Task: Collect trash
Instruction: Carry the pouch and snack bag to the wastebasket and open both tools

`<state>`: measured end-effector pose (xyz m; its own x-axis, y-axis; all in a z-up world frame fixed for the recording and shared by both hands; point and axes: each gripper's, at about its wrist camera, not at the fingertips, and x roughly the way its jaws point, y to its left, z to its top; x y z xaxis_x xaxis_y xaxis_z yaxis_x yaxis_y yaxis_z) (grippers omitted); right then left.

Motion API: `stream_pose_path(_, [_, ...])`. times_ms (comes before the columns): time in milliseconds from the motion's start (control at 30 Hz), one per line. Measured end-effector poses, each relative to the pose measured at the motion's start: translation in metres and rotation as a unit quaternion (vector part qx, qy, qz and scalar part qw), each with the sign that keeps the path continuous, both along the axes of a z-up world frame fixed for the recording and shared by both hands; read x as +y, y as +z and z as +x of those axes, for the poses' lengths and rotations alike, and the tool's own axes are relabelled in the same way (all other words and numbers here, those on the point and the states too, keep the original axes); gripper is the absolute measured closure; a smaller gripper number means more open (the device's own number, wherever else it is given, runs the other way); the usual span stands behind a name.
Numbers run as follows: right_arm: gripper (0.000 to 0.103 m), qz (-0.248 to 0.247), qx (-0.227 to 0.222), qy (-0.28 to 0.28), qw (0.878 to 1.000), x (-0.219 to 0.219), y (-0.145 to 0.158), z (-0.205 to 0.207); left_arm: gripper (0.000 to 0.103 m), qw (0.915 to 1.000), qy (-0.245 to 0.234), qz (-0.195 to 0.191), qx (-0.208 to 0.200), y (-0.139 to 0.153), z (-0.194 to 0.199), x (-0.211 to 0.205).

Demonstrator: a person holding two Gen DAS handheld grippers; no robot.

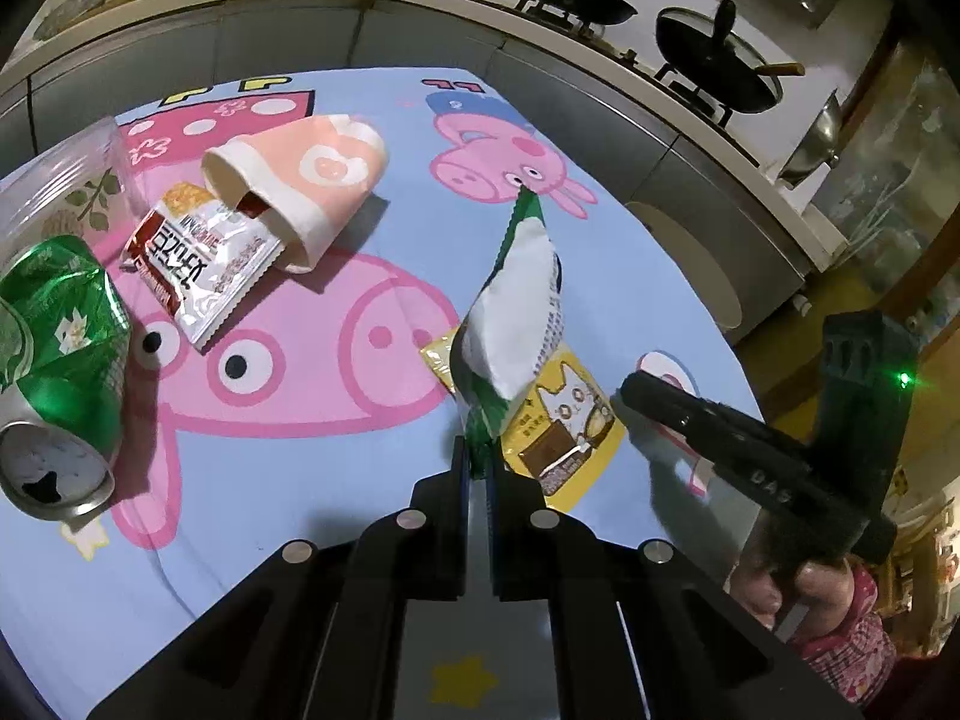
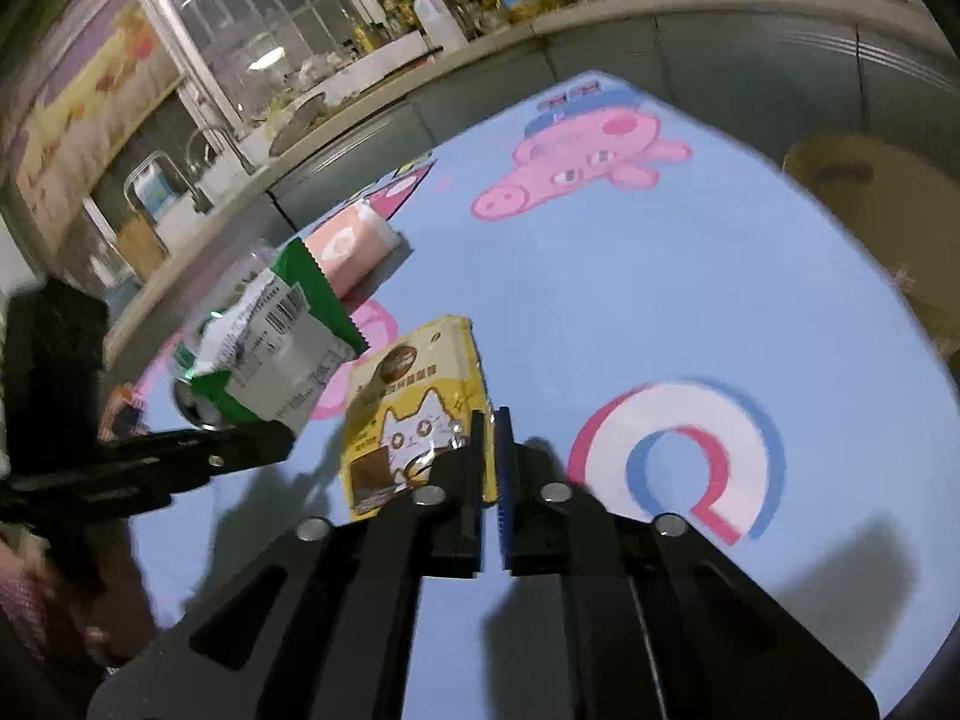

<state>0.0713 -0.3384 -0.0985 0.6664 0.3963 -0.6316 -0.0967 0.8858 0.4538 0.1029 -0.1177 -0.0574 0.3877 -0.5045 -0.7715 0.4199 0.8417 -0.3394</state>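
Observation:
My left gripper [image 1: 477, 462] is shut on a green and white wrapper [image 1: 519, 300] and holds it upright above the cartoon tablecloth [image 1: 372, 468]; the wrapper also shows in the right wrist view [image 2: 270, 348]. My right gripper [image 2: 489, 426] is shut on the edge of a yellow cat-print packet [image 2: 414, 408], which lies just right of the left gripper [image 1: 564, 432]. The right gripper also shows in the left wrist view [image 1: 636, 387]. A crushed green can [image 1: 60, 360], a red and white sachet [image 1: 198, 264] and a pink paper cup [image 1: 300, 180] lie at the left.
A clear plastic cup [image 1: 54, 180] lies at the far left. A kitchen counter with a stove and black pans [image 1: 714, 60] runs behind the table. A round wooden stool [image 2: 870, 210] stands past the table's right edge.

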Motion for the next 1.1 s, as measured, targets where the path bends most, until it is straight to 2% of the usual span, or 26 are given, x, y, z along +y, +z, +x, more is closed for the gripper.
stream_pose_path(33, [0.055,0.008,0.002,0.0,1.0,-0.002,-0.001,0.001,0.098,1.0,0.004,0.0,0.004,-0.002,0.001,0.002])
stream_pose_path(100, [0.039,0.003,-0.014,0.005,1.0,0.002,0.002,-0.001,0.098,0.9999,0.009,-0.003,0.01,-0.005,0.002,0.006])
stream_pose_path(167, [0.039,-0.016,-0.013,0.022,1.0,0.011,0.004,0.002,0.098,0.9998,0.011,-0.006,0.018,-0.007,0.004,0.007])
stream_pose_path(267, [0.04,0.01,-0.003,0.043,0.999,0.014,0.004,0.007,0.098,0.9997,0.005,-0.007,0.022,-0.009,0.005,0.004])
stream_pose_path(367, [0.054,0.075,0.029,0.03,0.996,-0.008,-0.001,0.014,0.098,0.9998,-0.005,-0.006,0.02,-0.008,0.005,-0.003])
stream_pose_path(400, [0.062,0.091,0.038,0.026,0.995,-0.014,-0.004,0.015,0.098,0.9997,-0.009,-0.006,0.02,-0.007,0.006,-0.005])
stream_pose_path(433, [0.065,0.127,0.059,0.017,0.99,-0.027,-0.009,0.016,0.098,0.9997,-0.012,-0.006,0.019,-0.007,0.006,-0.008])
stream_pose_path(567, [0.065,0.201,0.103,-0.003,0.974,-0.049,-0.019,0.01,0.098,0.9994,-0.021,-0.001,0.029,-0.011,0.011,-0.017])
stream_pose_path(667, [0.064,0.23,0.126,-0.008,0.965,-0.048,-0.024,0.001,0.098,0.9988,-0.02,-0.004,0.045,-0.018,0.015,-0.017])
stream_pose_path(800, [0.066,0.256,0.143,-0.011,0.956,-0.035,-0.029,-0.006,0.098,0.9987,-0.023,-0.008,0.045,-0.018,0.015,-0.017])
stream_pose_path(967, [0.07,0.264,0.133,-0.031,0.955,-0.017,-0.03,0.008,0.098,0.9984,-0.024,-0.014,0.049,-0.019,0.016,-0.015])
stream_pose_path(1000, [0.074,0.266,0.126,-0.034,0.955,-0.014,-0.03,0.012,0.098,0.9983,-0.024,-0.016,0.05,-0.019,0.017,-0.014])
stream_pose_path(1100, [0.098,0.261,0.12,-0.042,0.957,-0.003,-0.036,0.026,0.098,0.9982,-0.025,-0.021,0.051,-0.019,0.017,-0.013])
